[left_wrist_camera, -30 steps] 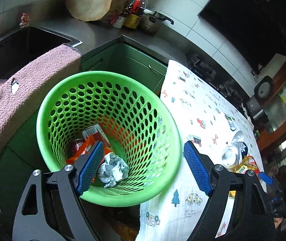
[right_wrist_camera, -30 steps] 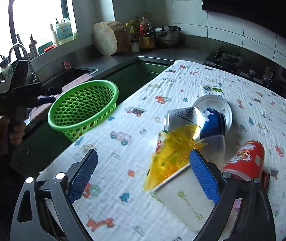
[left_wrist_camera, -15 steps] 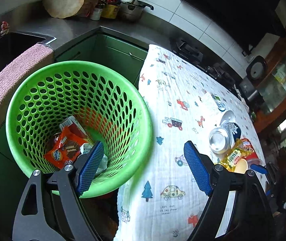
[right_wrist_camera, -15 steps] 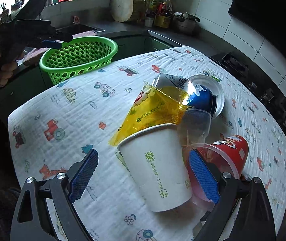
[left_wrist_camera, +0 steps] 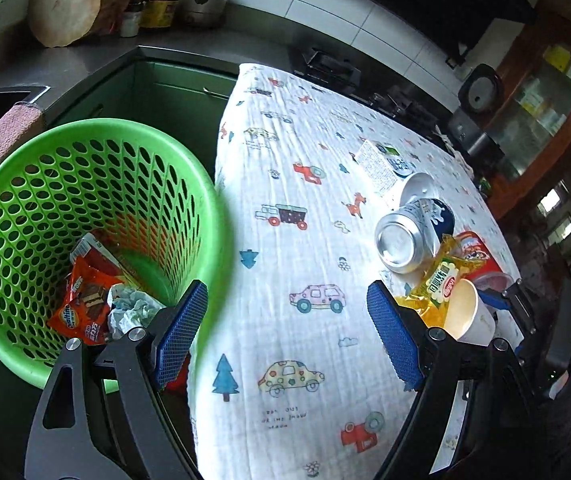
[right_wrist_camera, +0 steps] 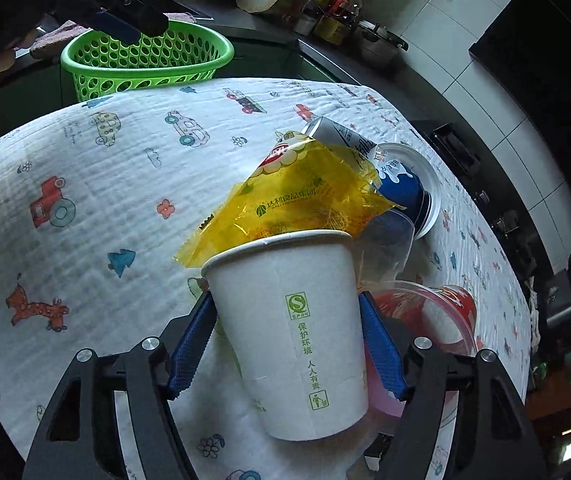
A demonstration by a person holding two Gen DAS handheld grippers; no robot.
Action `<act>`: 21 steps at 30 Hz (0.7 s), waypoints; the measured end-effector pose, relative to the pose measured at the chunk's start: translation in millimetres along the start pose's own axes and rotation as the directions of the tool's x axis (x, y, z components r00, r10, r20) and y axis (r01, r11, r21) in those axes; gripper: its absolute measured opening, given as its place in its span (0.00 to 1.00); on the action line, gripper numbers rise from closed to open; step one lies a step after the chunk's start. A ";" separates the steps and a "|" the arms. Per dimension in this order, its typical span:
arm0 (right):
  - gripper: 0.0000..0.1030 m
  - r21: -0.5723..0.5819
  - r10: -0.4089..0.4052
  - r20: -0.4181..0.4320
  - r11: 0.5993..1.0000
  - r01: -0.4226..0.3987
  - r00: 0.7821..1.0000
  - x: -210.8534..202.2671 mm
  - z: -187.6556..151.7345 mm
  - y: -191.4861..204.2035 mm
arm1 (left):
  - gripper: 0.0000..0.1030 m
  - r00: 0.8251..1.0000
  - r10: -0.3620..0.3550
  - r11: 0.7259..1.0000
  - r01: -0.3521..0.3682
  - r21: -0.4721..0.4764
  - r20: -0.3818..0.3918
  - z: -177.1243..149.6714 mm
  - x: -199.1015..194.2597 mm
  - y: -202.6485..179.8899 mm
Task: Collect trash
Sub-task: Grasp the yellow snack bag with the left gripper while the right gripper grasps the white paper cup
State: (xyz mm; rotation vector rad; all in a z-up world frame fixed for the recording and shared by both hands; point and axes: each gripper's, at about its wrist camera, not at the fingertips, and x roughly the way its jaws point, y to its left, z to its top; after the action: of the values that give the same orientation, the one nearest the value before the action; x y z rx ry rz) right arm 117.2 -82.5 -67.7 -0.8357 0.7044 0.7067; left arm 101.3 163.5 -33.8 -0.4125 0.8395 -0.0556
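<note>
Your right tongs grip the white paper cup on the tabletop; left tongs hang open. Wrappers sit in the green basket; can, yellow wrapper and red cup remain.

Bare cloth between green basket and trash pile, paper cup hemmed by yellow wrapper (overlapping its rim), red cup

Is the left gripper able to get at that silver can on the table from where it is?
Probably yes. The left gripper is open and empty, and only bare tablecloth lies between it and the can, whose near end is uncovered.
</note>
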 end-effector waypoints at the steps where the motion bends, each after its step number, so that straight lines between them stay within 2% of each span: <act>1: 0.67 0.007 0.000 0.001 1.000 0.000 1.000 -1.2 -1.1 -0.7 | 0.79 1.000 -0.007 1.000 0.008 0.013 -0.006 -0.7 2.6 -4.7; 9: 0.66 0.084 0.010 0.034 0.996 -0.013 0.999 -25.2 -18.0 -6.0 | 0.79 0.993 -0.103 0.986 0.110 0.125 -0.060 -10.6 27.1 -49.7; 15: 0.66 0.176 0.016 0.073 0.984 -0.029 0.997 -52.5 -37.6 -12.2 | 0.79 0.977 -0.174 0.959 0.196 0.203 -0.121 -19.0 50.1 -86.3; 21: 0.65 0.231 0.017 0.092 0.972 -0.038 0.996 -68.9 -57.5 -13.5 | 0.79 0.966 -0.196 0.937 0.234 0.258 -0.166 -21.7 72.1 -117.9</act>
State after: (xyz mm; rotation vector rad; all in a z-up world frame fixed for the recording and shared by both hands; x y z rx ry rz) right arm 73.3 -155.5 -36.4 -0.5772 0.7036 0.6672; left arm 147.1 32.7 -53.6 -0.2370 0.9050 -0.4056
